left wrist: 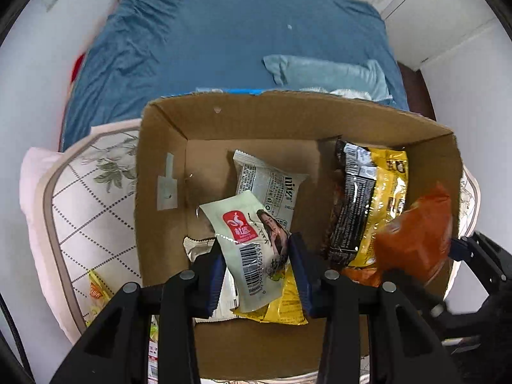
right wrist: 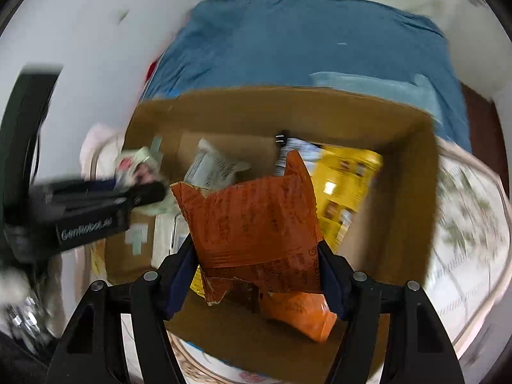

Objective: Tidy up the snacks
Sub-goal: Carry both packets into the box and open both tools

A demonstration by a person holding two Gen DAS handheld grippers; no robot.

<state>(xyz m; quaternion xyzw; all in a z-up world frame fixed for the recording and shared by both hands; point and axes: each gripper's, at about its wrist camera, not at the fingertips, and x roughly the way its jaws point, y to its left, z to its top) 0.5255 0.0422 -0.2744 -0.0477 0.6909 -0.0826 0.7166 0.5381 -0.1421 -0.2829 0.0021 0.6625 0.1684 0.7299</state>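
Left gripper [left wrist: 257, 256] clamps a white packet [left wrist: 252, 249] with red rooster logo and barcode; right gripper [right wrist: 257, 268] grips an orange packet [right wrist: 256, 224]; both over the cardboard box [left wrist: 256, 112]; "GenRobot.ai" reads on the left gripper's housing.

The left gripper [left wrist: 257, 257] hangs over the open cardboard box [left wrist: 224, 121], its blue-padded fingers [left wrist: 299, 262] clamped on a pale snack pouch [left wrist: 249, 243] with a red logo and barcode. On the box floor lie a white packet [left wrist: 272, 182] and a yellow packet [left wrist: 288, 307]; a black-and-yellow bag [left wrist: 371, 198] leans against the box's right wall. There too, the right gripper [left wrist: 460, 249] holds an orange bag [left wrist: 416, 240]. A blue bedsheet [left wrist: 224, 38] spreads beyond the box.
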